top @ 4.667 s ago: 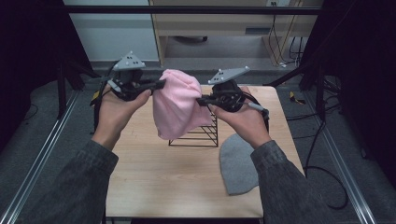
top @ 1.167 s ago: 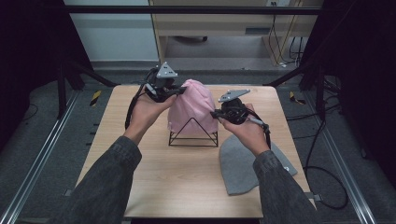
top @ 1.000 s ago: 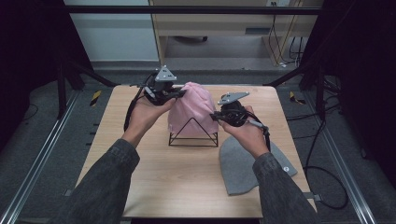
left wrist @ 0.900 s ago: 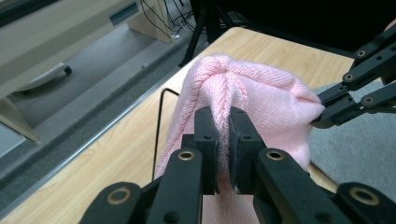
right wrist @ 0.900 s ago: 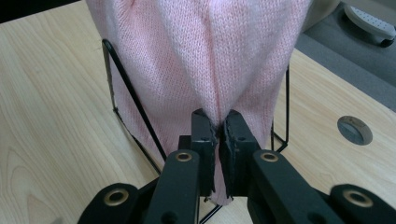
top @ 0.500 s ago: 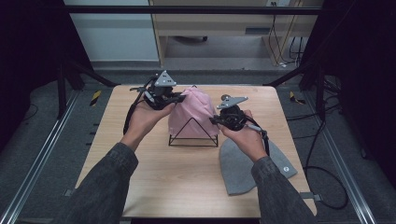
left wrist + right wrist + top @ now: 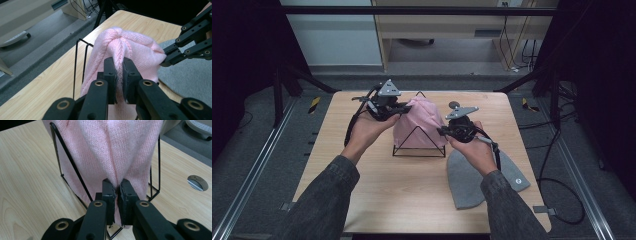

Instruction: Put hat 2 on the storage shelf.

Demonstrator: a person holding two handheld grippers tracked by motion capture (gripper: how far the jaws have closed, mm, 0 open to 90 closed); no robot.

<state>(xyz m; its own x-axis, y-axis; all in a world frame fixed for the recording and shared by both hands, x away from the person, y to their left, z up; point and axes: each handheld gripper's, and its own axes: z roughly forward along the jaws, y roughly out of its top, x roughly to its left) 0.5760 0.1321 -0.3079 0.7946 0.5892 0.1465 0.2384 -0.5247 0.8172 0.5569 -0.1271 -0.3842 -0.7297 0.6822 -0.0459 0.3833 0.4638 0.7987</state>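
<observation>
**Both grippers pinched on the pink beanie, draping it over the wire rack**

Nearest to me in the high view, at the lower right of the frame, a grey beanie (image 7: 482,175) lies flat on the table (image 7: 362,185), just under my right forearm and apart from the work.

At the middle of the frame, my right gripper (image 7: 443,131) is clamped on a fold of the pink beanie (image 7: 419,122) low on its right side; in the right gripper view the jaws are closed tight on that knit, right in front of the black wire rack (image 7: 72,170). My left gripper (image 7: 404,106) nips a ridge of the same beanie near its crown, at the upper left of the hat; in the left gripper view the jaws squeeze that ridge with barely a gap.

The pink beanie sits over the rack, whose triangular front frame shows below the hem.

As I judge it, the risks are these: each pinch holds only a thin fold, so a hard tug could slip the knit free. Pulling unevenly could drag or tip the light rack. The hem could also snag on a wire corner and bunch.
</observation>
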